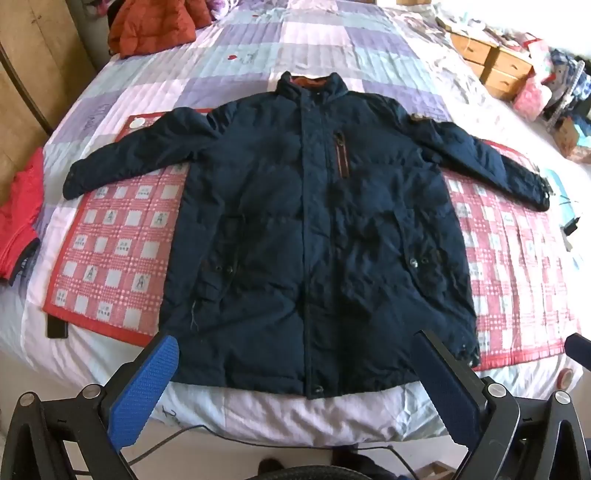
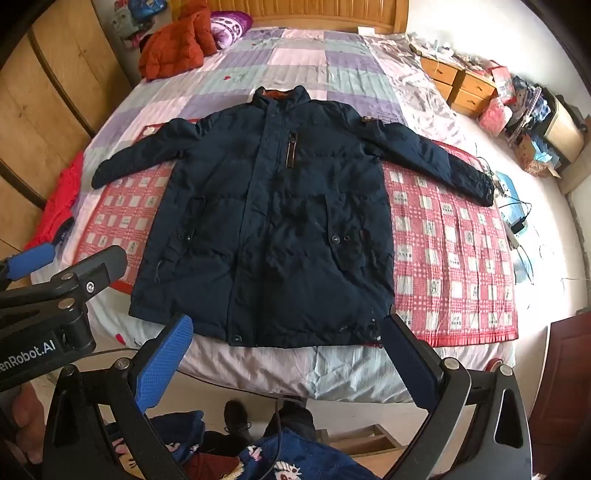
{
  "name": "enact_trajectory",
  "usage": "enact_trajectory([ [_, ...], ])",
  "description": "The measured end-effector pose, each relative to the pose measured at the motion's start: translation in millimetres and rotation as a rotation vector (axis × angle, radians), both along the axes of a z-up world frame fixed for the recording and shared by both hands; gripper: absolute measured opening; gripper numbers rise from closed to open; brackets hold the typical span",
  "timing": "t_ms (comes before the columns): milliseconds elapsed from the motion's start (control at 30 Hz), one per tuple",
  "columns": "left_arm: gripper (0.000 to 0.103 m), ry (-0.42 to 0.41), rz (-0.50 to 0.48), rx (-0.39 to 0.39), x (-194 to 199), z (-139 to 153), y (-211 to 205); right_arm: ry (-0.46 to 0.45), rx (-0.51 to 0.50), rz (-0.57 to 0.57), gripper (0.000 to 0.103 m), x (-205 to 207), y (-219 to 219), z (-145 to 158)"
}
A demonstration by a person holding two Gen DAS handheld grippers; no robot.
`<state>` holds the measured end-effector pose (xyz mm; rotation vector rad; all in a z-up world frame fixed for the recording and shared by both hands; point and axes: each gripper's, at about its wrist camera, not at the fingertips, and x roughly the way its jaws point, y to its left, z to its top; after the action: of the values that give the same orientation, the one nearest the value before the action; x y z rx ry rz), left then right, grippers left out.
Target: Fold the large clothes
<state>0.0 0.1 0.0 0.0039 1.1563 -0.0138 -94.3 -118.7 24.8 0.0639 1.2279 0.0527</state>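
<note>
Navy padded cloth fills the middle of both my views: a long jacket lies flat and face up on the bed, zipped shut, collar pointing toward the wooden headboard and hem toward me. Both sleeves are spread out sideways, and its body and sleeves rest on a red-and-white checked mat that lies across the purple and grey patchwork quilt. An orange-trimmed chest pocket sits just beside the front placket.

My left gripper hangs above the near edge of the bed, tilted steeply down, with its blue pads spread as wide as they go and nothing between them; the jacket's hem lies beyond the tips, untouched. My right gripper is the same, fingers fully apart and empty, poised over the hem's right-hand corner without contact. In the right wrist view my left gripper shows at the left edge, above the bed's side.

An orange puffer coat is bunched near the pillows, well apart from the jacket, and a red garment hangs off the bed's left side. Wooden drawers stand by the far right of the bed beside a heap of clutter. Below me I see a dark shoe on the floor and a blue patterned fleece.
</note>
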Motion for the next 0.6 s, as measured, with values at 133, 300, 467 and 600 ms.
enact_trajectory([
  [133,0.103,-0.003,0.003,0.008,0.1,0.3,0.0,0.001,0.002,0.003,0.103,-2.3,0.0,0.6],
  [300,0.103,-0.004,0.002,0.011,0.2,0.3,0.1,0.004,0.001,0.003,0.103,-4.8,-1.9,-0.6],
  [467,0.103,-0.008,0.0,0.011,0.1,0.4,0.1,-0.001,-0.001,0.0,0.103,-8.0,0.0,1.1],
  [600,0.103,-0.005,0.002,0.011,0.3,0.1,0.4,0.001,0.002,-0.001,0.103,-9.7,-0.4,0.9],
])
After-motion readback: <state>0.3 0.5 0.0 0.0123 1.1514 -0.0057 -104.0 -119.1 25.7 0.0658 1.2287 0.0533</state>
